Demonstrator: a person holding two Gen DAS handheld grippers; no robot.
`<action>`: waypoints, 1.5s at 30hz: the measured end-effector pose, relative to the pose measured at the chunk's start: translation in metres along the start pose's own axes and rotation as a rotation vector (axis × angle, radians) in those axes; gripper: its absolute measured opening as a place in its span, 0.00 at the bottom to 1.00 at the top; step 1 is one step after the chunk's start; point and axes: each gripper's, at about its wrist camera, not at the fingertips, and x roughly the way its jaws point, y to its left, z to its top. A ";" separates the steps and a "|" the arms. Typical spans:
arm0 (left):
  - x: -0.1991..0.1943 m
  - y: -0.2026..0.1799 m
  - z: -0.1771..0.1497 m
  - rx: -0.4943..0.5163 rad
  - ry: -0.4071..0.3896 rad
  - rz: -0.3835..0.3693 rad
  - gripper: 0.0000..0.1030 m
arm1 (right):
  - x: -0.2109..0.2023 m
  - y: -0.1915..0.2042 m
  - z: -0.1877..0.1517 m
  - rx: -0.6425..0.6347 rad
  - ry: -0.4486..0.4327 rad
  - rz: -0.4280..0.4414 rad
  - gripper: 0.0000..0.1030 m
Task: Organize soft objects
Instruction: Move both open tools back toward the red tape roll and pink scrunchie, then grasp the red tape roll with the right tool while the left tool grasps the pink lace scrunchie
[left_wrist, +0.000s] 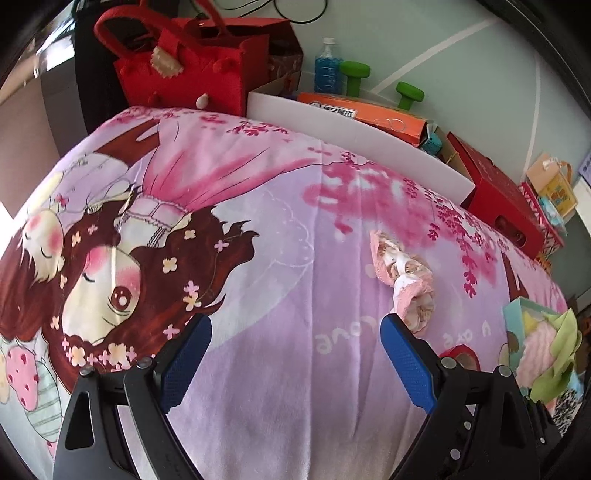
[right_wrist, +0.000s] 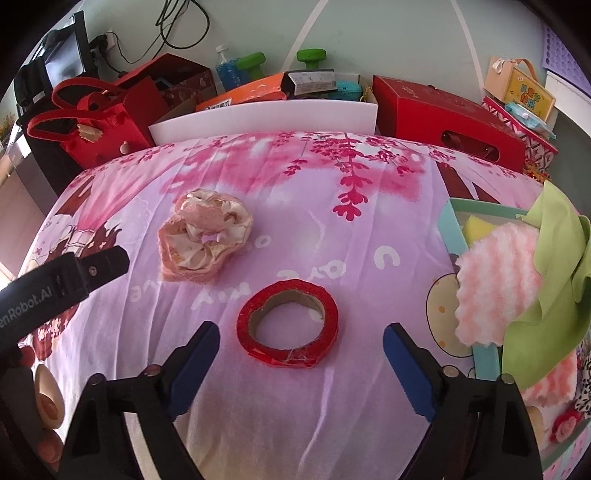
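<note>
A crumpled pink and cream cloth (right_wrist: 205, 236) lies on the pink cartoon blanket (right_wrist: 295, 192); in the left wrist view the cloth (left_wrist: 404, 280) sits just beyond my right fingertip. My left gripper (left_wrist: 295, 332) is open and empty; it also shows in the right wrist view (right_wrist: 92, 269) at the left. My right gripper (right_wrist: 301, 339) is open and empty, with a red tape roll (right_wrist: 288, 325) lying between its fingers. A teal box (right_wrist: 458, 236) at the right holds a pink striped fluffy cloth (right_wrist: 495, 284), a green cloth (right_wrist: 554, 266) and a yellow sponge (right_wrist: 476, 227).
Beyond the blanket stand a red felt bag (right_wrist: 96, 125), a white tray (right_wrist: 266, 114) with an orange box, a blue bottle (right_wrist: 227, 70), green dumbbells (right_wrist: 312, 57) and a red box (right_wrist: 443, 114).
</note>
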 end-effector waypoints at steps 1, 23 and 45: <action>0.000 -0.001 0.000 0.003 0.002 -0.004 0.90 | 0.001 -0.001 0.000 0.003 0.003 -0.003 0.86; 0.006 -0.013 -0.003 0.033 0.041 -0.034 0.90 | 0.000 0.001 -0.001 -0.005 0.021 0.057 0.62; 0.009 -0.018 -0.002 0.036 0.047 -0.061 0.90 | 0.000 -0.001 -0.002 -0.009 0.018 0.031 0.57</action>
